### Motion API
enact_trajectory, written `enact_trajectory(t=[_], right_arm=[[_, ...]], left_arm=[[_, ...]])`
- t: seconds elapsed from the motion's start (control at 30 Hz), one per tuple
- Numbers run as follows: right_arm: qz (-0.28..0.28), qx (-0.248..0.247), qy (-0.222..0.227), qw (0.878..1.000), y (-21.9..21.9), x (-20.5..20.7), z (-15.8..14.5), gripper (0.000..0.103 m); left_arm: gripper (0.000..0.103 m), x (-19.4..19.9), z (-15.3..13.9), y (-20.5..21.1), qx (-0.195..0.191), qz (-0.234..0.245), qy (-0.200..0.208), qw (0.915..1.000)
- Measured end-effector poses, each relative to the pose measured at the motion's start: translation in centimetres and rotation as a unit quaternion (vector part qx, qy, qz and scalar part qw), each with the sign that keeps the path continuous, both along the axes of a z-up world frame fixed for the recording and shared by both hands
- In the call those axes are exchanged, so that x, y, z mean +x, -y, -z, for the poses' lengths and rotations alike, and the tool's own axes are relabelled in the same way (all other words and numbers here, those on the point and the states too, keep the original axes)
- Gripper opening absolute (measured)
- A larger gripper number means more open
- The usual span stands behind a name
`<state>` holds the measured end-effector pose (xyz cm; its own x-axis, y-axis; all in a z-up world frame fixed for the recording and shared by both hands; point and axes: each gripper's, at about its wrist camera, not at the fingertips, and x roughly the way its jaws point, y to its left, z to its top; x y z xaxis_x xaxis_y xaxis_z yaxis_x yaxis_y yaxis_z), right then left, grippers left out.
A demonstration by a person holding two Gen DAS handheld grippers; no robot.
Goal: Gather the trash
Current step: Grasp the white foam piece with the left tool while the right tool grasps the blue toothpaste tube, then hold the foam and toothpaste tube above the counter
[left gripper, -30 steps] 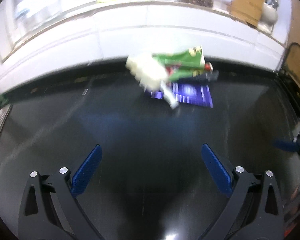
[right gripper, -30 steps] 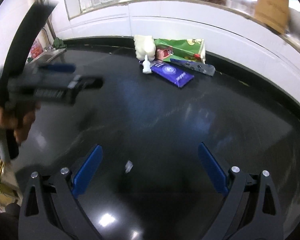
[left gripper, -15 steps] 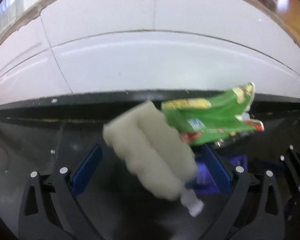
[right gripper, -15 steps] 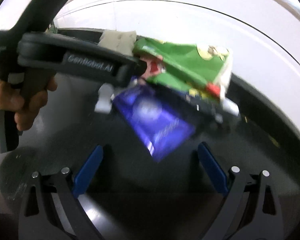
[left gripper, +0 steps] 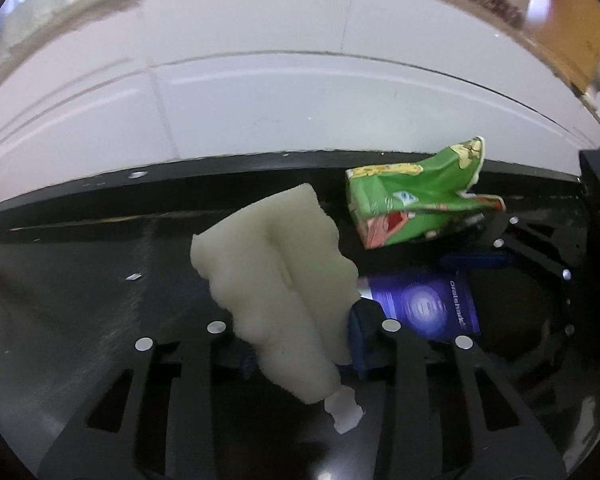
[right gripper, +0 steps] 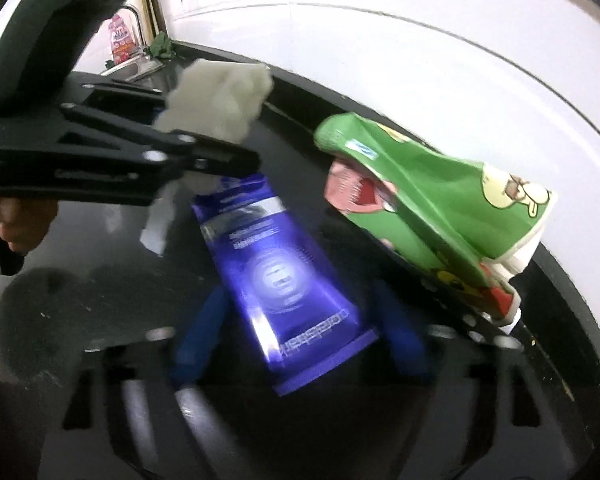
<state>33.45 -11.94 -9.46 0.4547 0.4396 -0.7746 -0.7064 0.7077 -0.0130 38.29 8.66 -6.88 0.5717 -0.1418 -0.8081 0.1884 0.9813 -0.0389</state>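
Observation:
A crumpled white plastic bottle (left gripper: 276,280) lies on the black counter (left gripper: 80,300) with my left gripper (left gripper: 300,344) around it. Its jaws are closing and the blue pads (left gripper: 360,340) press on the bottle's sides. The right wrist view shows that gripper (right gripper: 236,158) clamped on the white bottle (right gripper: 220,96). A purple tube (right gripper: 276,272) lies between the fingers of my right gripper (right gripper: 300,332); its jaws are closing, with a gap still showing on the right side. A crushed green carton (right gripper: 420,208) lies just behind the tube, against the wall.
A white tiled wall (left gripper: 300,100) rises right behind the trash. A dark slim object (right gripper: 460,312) lies under the carton. A sink (right gripper: 136,66) with a green cloth (right gripper: 160,46) sits far left. A person's hand (right gripper: 16,224) holds the left gripper.
Both grippers came forward to the trash pile. The left jaws narrowed onto the white bottle and the right jaws narrowed around the purple tube.

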Motion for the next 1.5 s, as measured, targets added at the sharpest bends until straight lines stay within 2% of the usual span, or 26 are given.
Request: enact_trajectory(t=[0.03,0.17,0.27,0.4,0.5,0.6,0.7,0.87,1.1,1.27,1.33,1.5], right_arm=[[-0.002,-0.002,-0.001,1.0,-0.2,-0.6,-0.1,0.056],[0.025,-0.012,-0.005,1.0,-0.6,-3.3,-0.3,0.055],[0.057,-0.022,-0.005,0.998,-0.4,-6.1,-0.4,0.054],[0.11,-0.032,-0.005,0.993,-0.1,-11.5,-0.7,0.054],[0.148,-0.031,-0.011,0.988,0.6,-15.2,-0.6,0.054],[0.176,-0.019,-0.001,0.984,1.2,-19.1,-0.8,0.054],[0.195,0.005,0.0,0.981,2.4,-21.8,-1.5,0.054],[0.211,0.012,0.008,0.977,2.0,-25.1,-1.5,0.053],[0.212,-0.003,-0.007,0.977,1.3,-26.2,0.1,0.053],[0.207,-0.008,-0.019,0.978,0.8,-25.4,0.7,0.056],[0.205,-0.013,-0.013,0.978,0.5,-24.8,0.8,0.062],[0.192,-0.007,-0.017,0.981,-0.3,-22.9,0.9,0.063]], left_arm=[[0.035,-0.5,-0.3,-0.3,0.002,0.001,0.001,1.0],[0.035,-3.6,-2.2,-1.4,0.021,0.0,0.016,0.9997],[0.035,-7.7,-3.6,-1.0,0.039,-0.003,0.028,0.9988],[0.035,-14.4,-3.3,-0.4,0.053,0.006,0.024,0.9983],[0.035,-18.5,-2.3,1.8,0.069,0.016,0.018,0.9973],[0.035,-22.5,-1.4,2.5,0.047,0.019,0.006,0.9987],[0.035,-24.7,-1.2,2.5,0.033,0.01,0.002,0.9994],[0.035,-26.6,-0.9,2.6,0.023,0.004,0.001,0.9997],[0.035,-28.1,-0.9,2.2,0.026,0.004,0.003,0.9997],[0.035,-28.2,-0.9,1.4,0.021,-0.003,0.001,0.9998],[0.035,-28.0,-0.9,1.1,0.019,-0.004,-0.001,0.9998],[0.035,-27.2,-0.6,0.9,0.016,-0.008,-0.007,0.9998]])
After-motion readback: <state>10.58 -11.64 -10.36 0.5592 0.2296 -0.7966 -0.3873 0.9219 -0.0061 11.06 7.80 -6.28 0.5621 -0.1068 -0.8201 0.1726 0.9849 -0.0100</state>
